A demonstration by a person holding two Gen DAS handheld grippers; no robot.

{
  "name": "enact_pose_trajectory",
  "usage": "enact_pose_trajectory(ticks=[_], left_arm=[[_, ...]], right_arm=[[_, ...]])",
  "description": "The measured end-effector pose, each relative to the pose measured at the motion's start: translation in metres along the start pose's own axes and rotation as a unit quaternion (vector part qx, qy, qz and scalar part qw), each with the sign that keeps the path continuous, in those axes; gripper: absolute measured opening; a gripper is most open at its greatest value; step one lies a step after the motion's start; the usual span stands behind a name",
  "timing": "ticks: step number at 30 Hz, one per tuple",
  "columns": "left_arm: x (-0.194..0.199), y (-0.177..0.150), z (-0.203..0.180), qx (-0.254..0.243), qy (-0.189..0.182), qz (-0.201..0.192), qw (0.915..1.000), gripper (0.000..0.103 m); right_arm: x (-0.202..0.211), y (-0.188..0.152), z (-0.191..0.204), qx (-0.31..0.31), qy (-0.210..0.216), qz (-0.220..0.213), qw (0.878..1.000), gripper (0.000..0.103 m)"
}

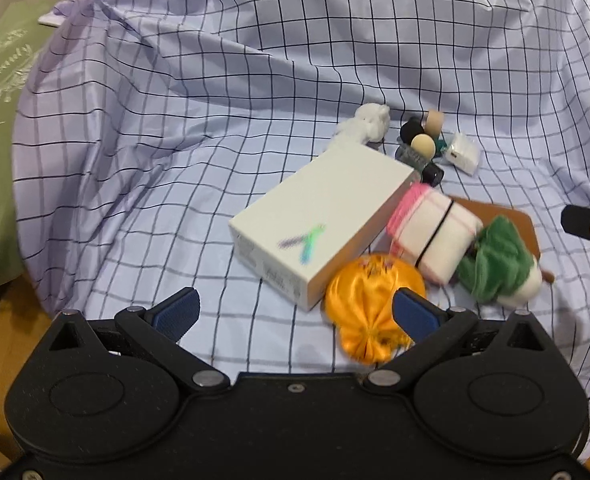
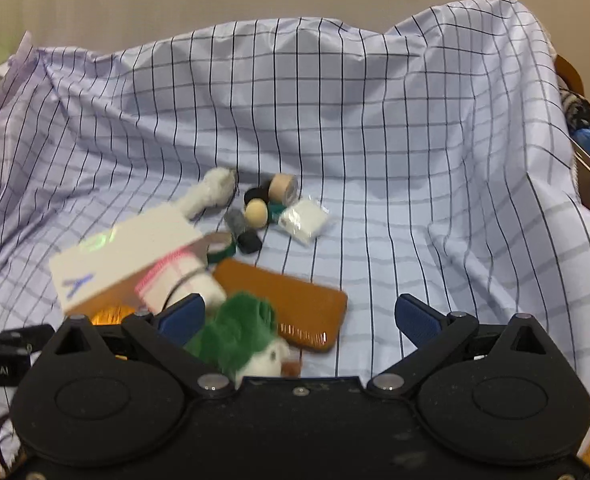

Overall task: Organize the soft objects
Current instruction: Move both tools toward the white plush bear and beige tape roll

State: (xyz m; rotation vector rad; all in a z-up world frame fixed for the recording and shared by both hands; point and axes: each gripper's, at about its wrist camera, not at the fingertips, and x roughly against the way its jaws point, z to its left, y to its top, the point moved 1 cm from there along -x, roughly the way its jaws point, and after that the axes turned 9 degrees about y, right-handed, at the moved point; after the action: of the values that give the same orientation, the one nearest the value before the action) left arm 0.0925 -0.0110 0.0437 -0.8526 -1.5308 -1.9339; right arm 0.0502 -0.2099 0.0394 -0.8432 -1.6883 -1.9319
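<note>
Right wrist: your right gripper (image 2: pixel 299 316) gapes empty over green plush (image 2: pixel 235 332); light, squashy, pinch mid-body. Left gripper (image 1: pixel 295 312) wide, empty.

We see a pale lilac cloth (image 1: pixel 215 92) gridded in black, a white box (image 1: pixel 319 220), an orange satin pouch (image 1: pixel 371 300), a green-and-white plush (image 2: pixel 239 336).

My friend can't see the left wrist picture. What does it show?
Open black tongs with blue pads hang over a checked cloth, holding nothing. Just ahead lie a white box, a shiny orange pouch, a white bundle wound with pink cord and a green fuzzy toy.
</note>
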Motion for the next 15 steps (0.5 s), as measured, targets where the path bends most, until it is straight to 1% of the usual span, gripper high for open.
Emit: enact_pose_trajectory(ticks=[1,2,5,6,7,12,15], left_arm=[[-0.004,0.006,0.000,0.002,-0.004,0.001,1.0000,0.100],[-0.007,0.011,0.000,0.002,-0.006,0.002,1.0000,0.100],[-0.020,0.031,-0.003,-0.002,-0.012,0.003,0.9999,0.100],[-0.023,0.037,-0.004,-0.006,-0.014,0.004,0.9999,0.100],[-0.028,0.045,-0.006,-0.011,-0.018,0.003,0.9998,0.100],[-0.054,0.085,-0.018,-0.033,-0.018,-0.007,0.9993,0.100],[-0.075,0.107,-0.027,-0.046,-0.011,-0.008,0.9988,0.100]], right_arm=[[-0.004,0.006,-0.004,-0.005,0.004,-0.004,1.000,0.101],[-0.013,0.011,-0.006,-0.003,0.000,0.005,1.000,0.100],[-0.039,0.027,-0.019,-0.018,0.009,0.011,1.000,0.099],[-0.043,0.034,-0.026,-0.033,0.022,0.001,0.999,0.097],[-0.051,0.038,-0.030,-0.031,0.026,0.005,0.999,0.095],[-0.098,0.063,-0.045,-0.025,0.030,0.024,0.999,0.094],[-0.120,0.079,-0.051,-0.017,0.027,0.020,0.999,0.094]])
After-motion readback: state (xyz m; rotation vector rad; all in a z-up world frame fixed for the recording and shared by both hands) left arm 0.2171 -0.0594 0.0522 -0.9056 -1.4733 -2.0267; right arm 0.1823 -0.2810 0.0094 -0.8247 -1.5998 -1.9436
